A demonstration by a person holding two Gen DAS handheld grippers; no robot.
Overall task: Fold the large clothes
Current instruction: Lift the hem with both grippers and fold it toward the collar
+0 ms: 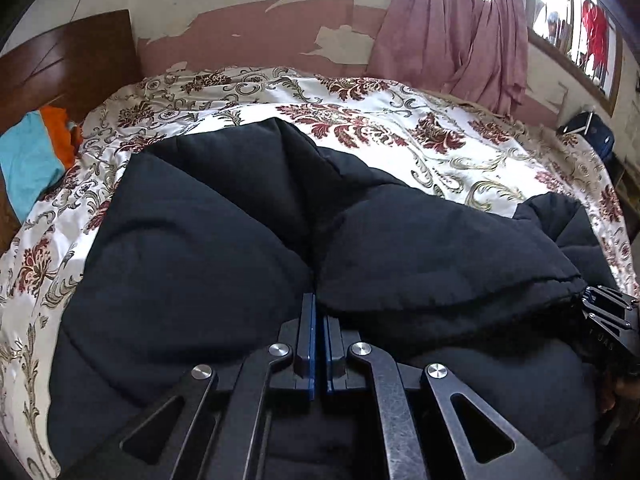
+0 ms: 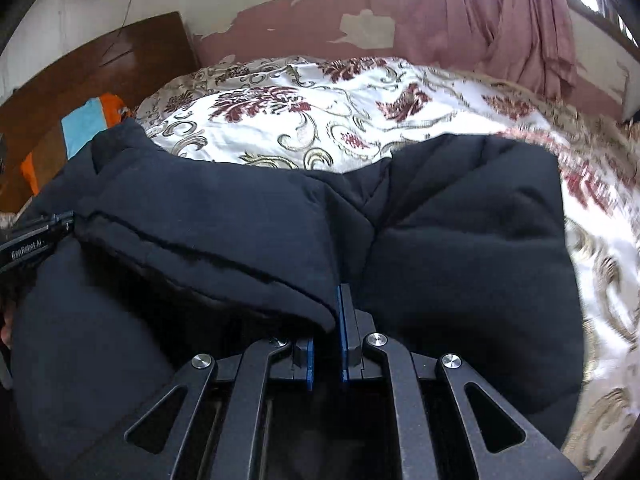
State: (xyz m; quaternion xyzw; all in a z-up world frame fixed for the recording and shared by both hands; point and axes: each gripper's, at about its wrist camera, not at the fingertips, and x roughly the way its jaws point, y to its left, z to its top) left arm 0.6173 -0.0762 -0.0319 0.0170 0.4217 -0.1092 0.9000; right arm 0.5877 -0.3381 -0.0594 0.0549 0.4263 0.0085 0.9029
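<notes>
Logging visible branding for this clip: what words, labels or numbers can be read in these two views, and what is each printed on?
"GenRobot.AI": on the side of the left gripper, seen in the right wrist view.
Pale lettering on the right gripper in the left wrist view: too small and skewed to read.
Nothing readable on the black padded jacket.

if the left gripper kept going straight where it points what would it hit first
Most likely the black padded jacket: the left gripper is shut on its fabric already, and the flowered bedspread lies beyond it.
</notes>
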